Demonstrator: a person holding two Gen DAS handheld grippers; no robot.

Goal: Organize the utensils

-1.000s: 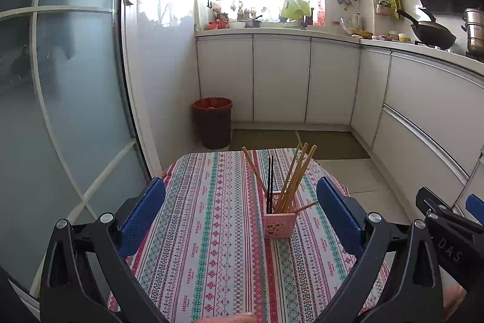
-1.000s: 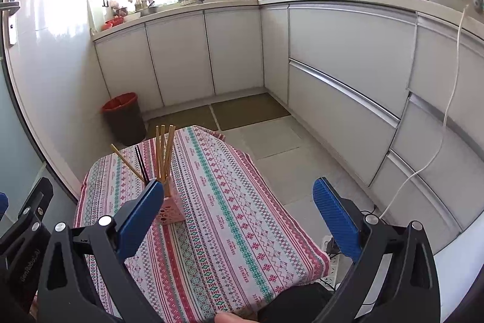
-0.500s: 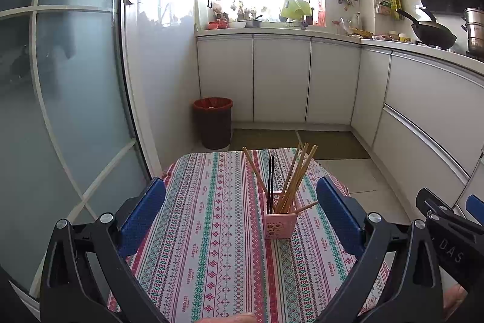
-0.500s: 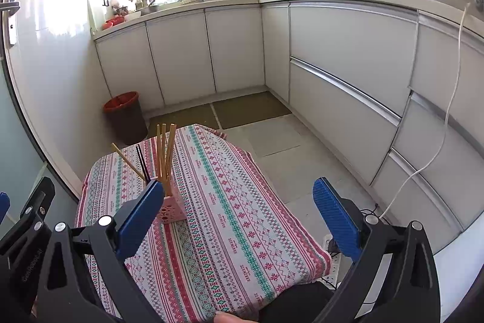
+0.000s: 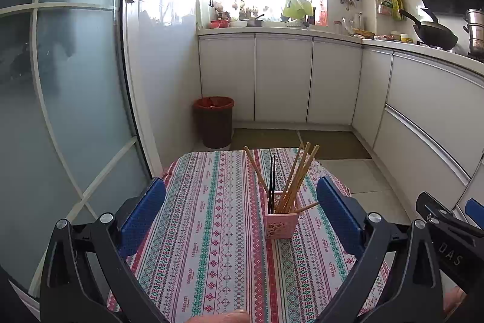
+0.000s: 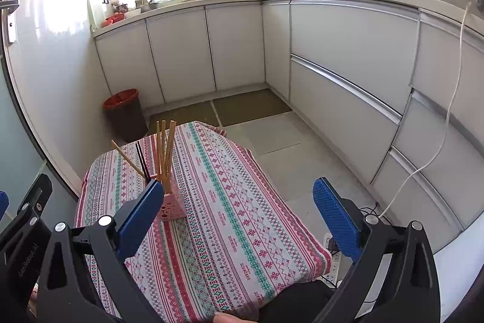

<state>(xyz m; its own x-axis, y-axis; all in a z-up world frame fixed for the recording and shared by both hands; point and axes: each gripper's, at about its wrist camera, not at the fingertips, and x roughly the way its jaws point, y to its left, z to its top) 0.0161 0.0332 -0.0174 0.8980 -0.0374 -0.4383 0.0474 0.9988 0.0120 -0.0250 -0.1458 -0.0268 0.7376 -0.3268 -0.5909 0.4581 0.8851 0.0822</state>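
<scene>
Left tool (image 5: 240, 208) & right tool (image 6: 237, 206) both spread wide, nothing held, above the cloth-covered surface (image 5: 211, 232). Pink holder (image 5: 279, 224) stands ahead betw. left tool's fingers, w/ wooden chopsticks (image 5: 298, 177) and prob. two black ones (image 5: 272, 180) upright inside; it's partly behind right tool's left finger (image 6: 140, 220).

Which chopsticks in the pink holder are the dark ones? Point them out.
The black pair, standing nearly upright in the pink holder; every other chopstick there is tan wood, like the one leaning far left.
</scene>
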